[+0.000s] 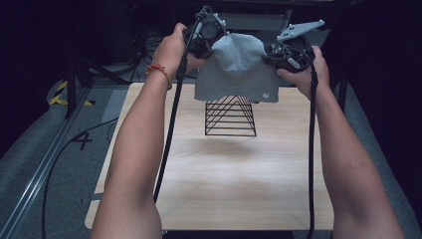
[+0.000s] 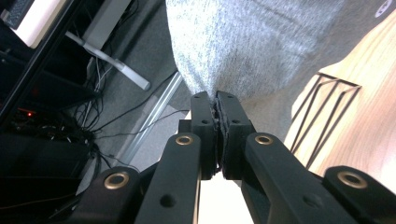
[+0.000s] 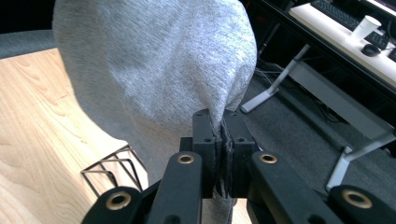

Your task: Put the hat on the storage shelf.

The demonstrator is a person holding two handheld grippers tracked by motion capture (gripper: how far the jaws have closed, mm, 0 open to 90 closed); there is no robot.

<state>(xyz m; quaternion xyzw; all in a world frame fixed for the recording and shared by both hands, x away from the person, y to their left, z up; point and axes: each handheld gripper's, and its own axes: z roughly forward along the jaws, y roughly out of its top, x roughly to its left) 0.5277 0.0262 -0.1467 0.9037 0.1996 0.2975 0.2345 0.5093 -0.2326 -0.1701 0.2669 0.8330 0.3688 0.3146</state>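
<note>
- We hold a soft grey knitted beanie hat (image 1: pixel 238 67) in the air between both tools, just above a black wire pyramid-shaped stand (image 1: pixel 230 117) that sits toward the far end of the light wooden table (image 1: pixel 224 174).
- Our left hand-held gripper (image 1: pixel 205 44) has its jaws pinched tight on the hat's edge; the left gripper view shows grey fabric (image 2: pixel 261 46) squeezed between the black jaw tips.
- Our right hand-held gripper (image 1: pixel 276 57) is likewise clamped on the opposite edge, with fabric (image 3: pixel 159 65) caught between its jaws.
- We judge the step in hand to be lowering the hat over the stand, its opening spread between the two grips.
- The hat's lower hem seems to overlap the stand's tip in the high view, though we cannot tell whether they touch.
- Next, we should keep the opening wide, centre it over the apex, and bring both sides down evenly before letting go.
</note>
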